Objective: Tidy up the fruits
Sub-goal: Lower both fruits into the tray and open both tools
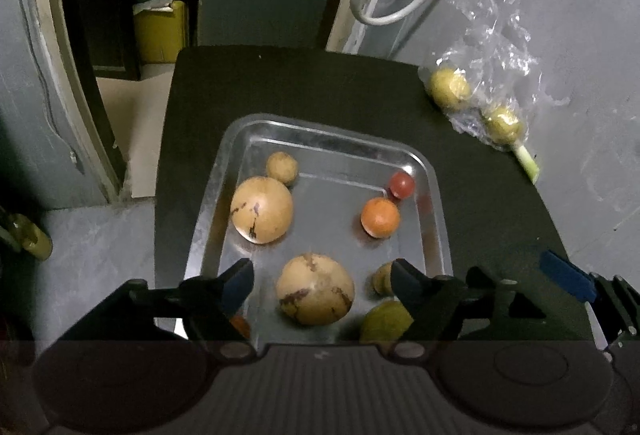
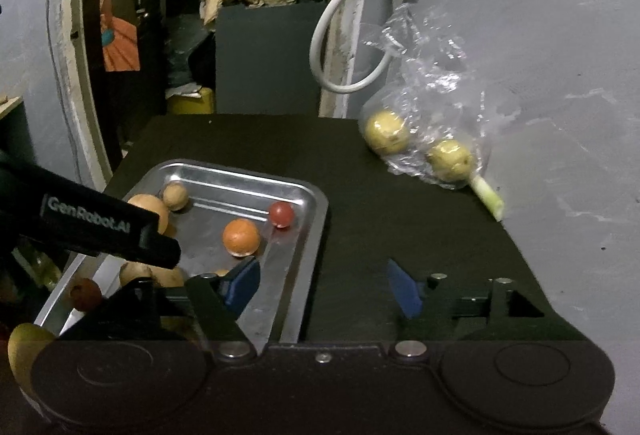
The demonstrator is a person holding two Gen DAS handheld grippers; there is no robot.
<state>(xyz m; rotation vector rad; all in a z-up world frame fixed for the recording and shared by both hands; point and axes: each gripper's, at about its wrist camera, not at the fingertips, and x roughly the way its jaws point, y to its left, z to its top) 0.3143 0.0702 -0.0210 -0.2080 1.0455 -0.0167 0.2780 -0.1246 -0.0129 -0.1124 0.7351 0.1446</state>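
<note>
Left wrist view: a steel tray (image 1: pixel 230 171) sits on a dark table (image 1: pixel 320 87), holding, from left to right, a small tan fruit (image 1: pixel 282 167) touching a big tan fruit (image 1: pixel 262 210), another big tan fruit (image 1: pixel 315 289) near the front, an orange (image 1: pixel 380 217) and a red fruit (image 1: pixel 401 185) just beside it in the far right corner. A yellow-green fruit (image 1: pixel 384 321) lies at the front, partly hidden by a finger. Right of the tray, at the table's edge against the grey wall, a clear bag (image 1: pixel 492 75) holds two yellow fruits (image 1: pixel 449 88) beside a green stalk (image 1: pixel 527 158). The left gripper (image 1: pixel 322 277) hangs over the tray's front with its jaws apart, astride the near tan fruit and apart from it. The right gripper (image 2: pixel 322 289) hovers over the tray's right rim and bare table, jaws wide, holding nothing
</note>
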